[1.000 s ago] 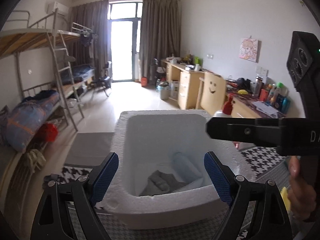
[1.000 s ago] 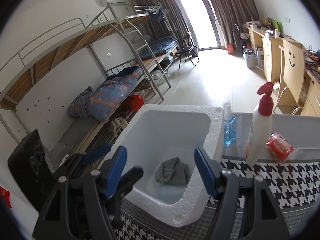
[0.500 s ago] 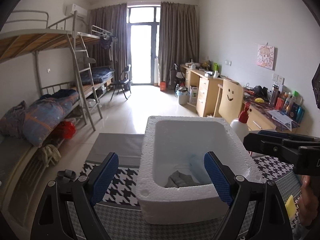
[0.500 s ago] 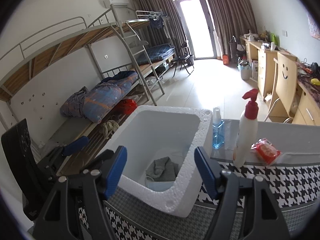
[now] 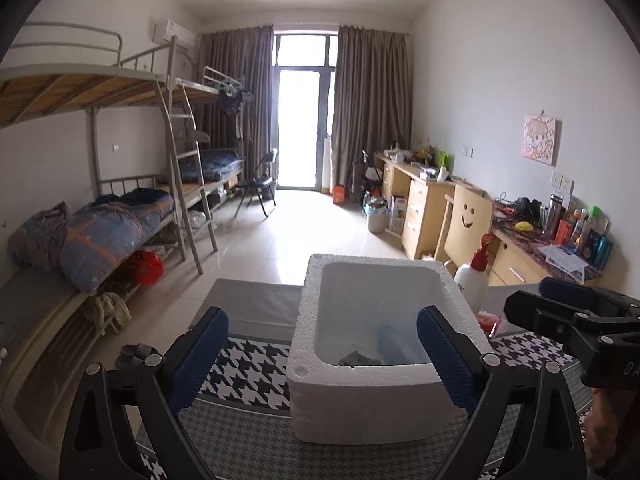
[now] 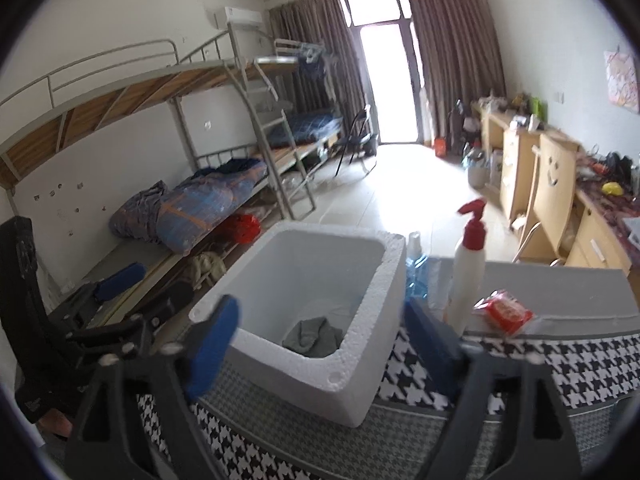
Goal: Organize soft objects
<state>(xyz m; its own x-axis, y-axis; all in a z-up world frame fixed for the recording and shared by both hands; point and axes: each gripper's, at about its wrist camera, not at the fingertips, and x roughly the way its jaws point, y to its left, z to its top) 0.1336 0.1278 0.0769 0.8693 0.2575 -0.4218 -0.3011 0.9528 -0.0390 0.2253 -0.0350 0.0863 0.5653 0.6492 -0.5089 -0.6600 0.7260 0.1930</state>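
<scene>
A white foam box (image 5: 360, 404) stands on a houndstooth-cloth table and also shows in the right wrist view (image 6: 320, 376). A grey cloth (image 6: 314, 336) lies crumpled on its bottom, with a pale blue item (image 5: 394, 344) beside it. My left gripper (image 5: 322, 360) is open and empty, held in front of the box's near wall. My right gripper (image 6: 320, 338) is open and empty, held back from the box's near corner. Each gripper shows at the edge of the other's view.
A white spray bottle with a red trigger (image 6: 466, 276), a blue bottle (image 6: 416, 268) and a red packet (image 6: 504, 312) stand right of the box. Bunk beds (image 5: 100, 220) line the left wall and desks (image 5: 432, 208) the right.
Both grippers have pulled back and up from the box. The box now sits farther off and lower in both views. The grippers stay open and empty.
</scene>
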